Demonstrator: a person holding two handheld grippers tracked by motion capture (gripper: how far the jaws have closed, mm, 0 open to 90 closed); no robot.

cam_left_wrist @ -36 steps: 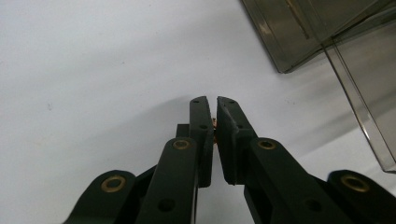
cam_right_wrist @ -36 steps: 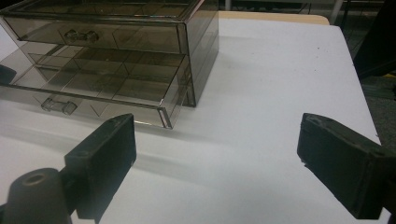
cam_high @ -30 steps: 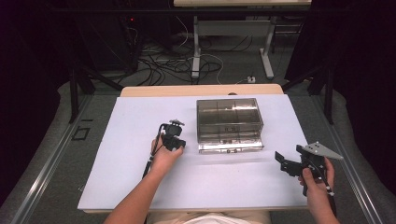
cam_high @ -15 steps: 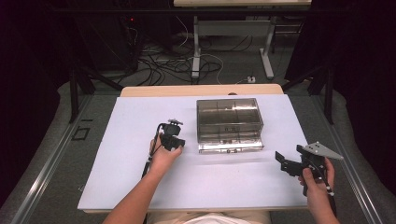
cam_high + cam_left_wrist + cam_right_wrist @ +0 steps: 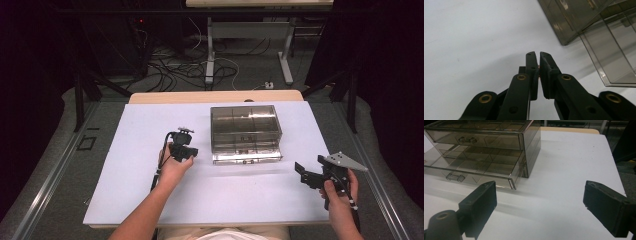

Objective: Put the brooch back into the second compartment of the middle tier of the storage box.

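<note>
A smoky clear drawer box [image 5: 244, 122] stands at the middle back of the white table [image 5: 130, 200]. Its lower drawer [image 5: 477, 166] is pulled out and shows bare dividers; the upper drawer [image 5: 474, 140] is closed. My left gripper [image 5: 193, 151] is held just left of the box's front corner. In the left gripper view its jaws [image 5: 539, 53] are pressed almost together, with a thin orange-brown sliver [image 5: 538, 73] between the pads; what it is I cannot tell. My right gripper [image 5: 302, 174] is held open, right of the box, and points toward it, with nothing between its jaws [image 5: 540, 188].
The table's right edge [image 5: 614, 162] is near the right gripper. A wooden strip [image 5: 215, 96] runs behind the white surface. Cables and table legs [image 5: 210, 55] lie on the floor beyond. Bare white surface stretches in front of the box.
</note>
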